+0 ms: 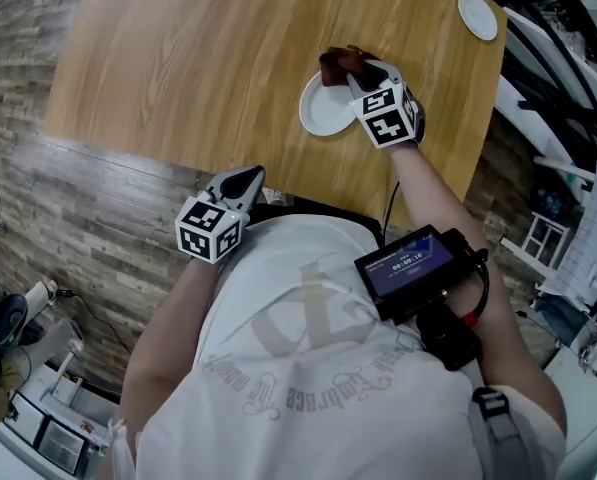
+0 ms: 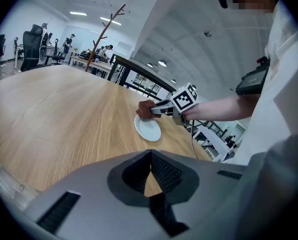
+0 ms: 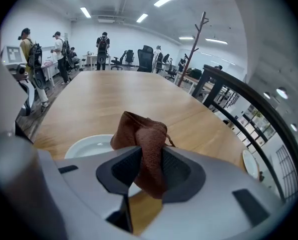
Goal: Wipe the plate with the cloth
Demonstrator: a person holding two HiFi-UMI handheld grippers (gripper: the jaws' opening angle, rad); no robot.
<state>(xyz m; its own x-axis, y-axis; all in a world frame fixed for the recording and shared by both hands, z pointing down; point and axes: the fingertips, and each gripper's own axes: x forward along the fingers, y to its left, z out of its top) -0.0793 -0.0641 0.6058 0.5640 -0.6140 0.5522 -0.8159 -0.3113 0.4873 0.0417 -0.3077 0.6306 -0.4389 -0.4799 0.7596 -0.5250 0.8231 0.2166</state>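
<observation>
The right gripper [image 1: 356, 71] clamps its jaws on the brown cloth [image 1: 338, 63], which bunches upward between them. The cloth sits at the far rim of the white plate [image 1: 321, 110]; contact with the plate cannot be confirmed. The plate lies on the wooden table [image 1: 198, 58], near its near edge. The left gripper [image 1: 244, 181] hangs at the near edge, jaws closed together and empty. A second plate [image 1: 477, 16] lies at the far right corner.

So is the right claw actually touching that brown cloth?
Touching. The right gripper view shows the right claw shut on the brown cloth, which is pinched between its jaws.
</observation>
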